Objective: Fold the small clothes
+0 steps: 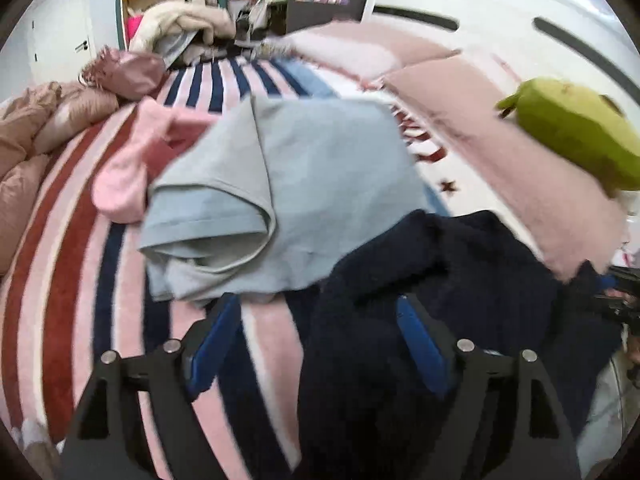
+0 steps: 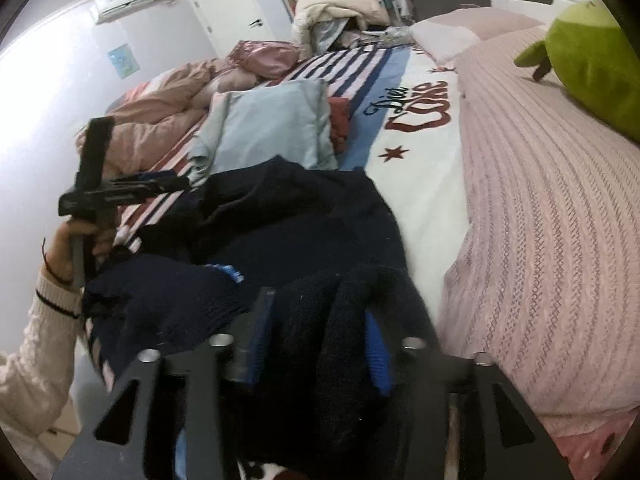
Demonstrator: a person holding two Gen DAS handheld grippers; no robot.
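Striped blanket (image 1: 72, 280): pink, red and navy bands are seen spread across the bed; a white part with red lettering (image 2: 420, 108) is seen further along
Pink knitted cover (image 2: 540, 200): laid along the right side of the bed; a green plush toy (image 2: 592, 68) is rested on it
Navy knit garment (image 2: 288, 232): found crumpled in the near middle of the blanket; its near edge is reached by both tools
Light-blue garment (image 1: 288, 184): placed folded just beyond the navy one, partly touched by it; a sleeve opening is turned toward the left camera
Pink sock (image 1: 124, 184): laid at the left edge of the light-blue piece
Left gripper (image 1: 316, 344): jaws are held wide; striped blanket and the navy edge are seen between them, gripped by neither pad; the view is blurred
Right gripper (image 2: 316, 344): jaws are parted halfway; a navy fold is bunched between the blue pads; whether it is pressed cannot be told
Person's hand (image 2: 76, 240): wrapped round the left tool's handle; a cream sleeve (image 2: 36, 352) is seen below it
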